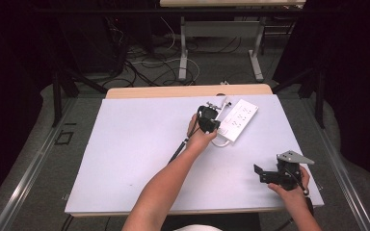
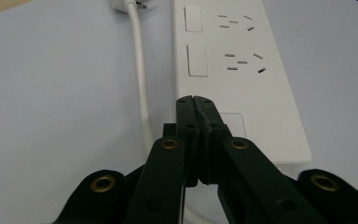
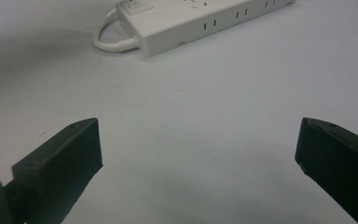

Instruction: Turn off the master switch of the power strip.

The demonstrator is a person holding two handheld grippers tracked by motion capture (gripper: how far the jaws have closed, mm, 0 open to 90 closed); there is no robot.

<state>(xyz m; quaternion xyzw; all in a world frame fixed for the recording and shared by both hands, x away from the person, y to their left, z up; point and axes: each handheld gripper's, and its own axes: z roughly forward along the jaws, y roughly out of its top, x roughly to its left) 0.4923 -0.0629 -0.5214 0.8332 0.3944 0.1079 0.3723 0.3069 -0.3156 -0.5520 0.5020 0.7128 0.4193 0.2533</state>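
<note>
A white power strip [image 1: 240,119] lies at the back middle of the white table, its white cable [image 2: 142,84] running along its side to a plug [image 2: 127,4]. My left gripper [image 1: 215,124] is shut, with its tips [image 2: 196,100] resting over the strip's near end [image 2: 261,121], next to a rocker switch [image 2: 235,122] that the jaws half hide. Two more switches [image 2: 196,59] and several socket holes lie beyond. My right gripper [image 1: 261,173] hangs open near the front right of the table, jaws wide apart [image 3: 200,140] with nothing between them. Farther off is the strip [image 3: 196,18].
The cable loops out of the strip's end [image 3: 109,44]. The white tabletop [image 1: 135,159] stretches bare to the left and front. Beyond the table's wooden far edge [image 1: 188,90] are table legs and cables on the floor.
</note>
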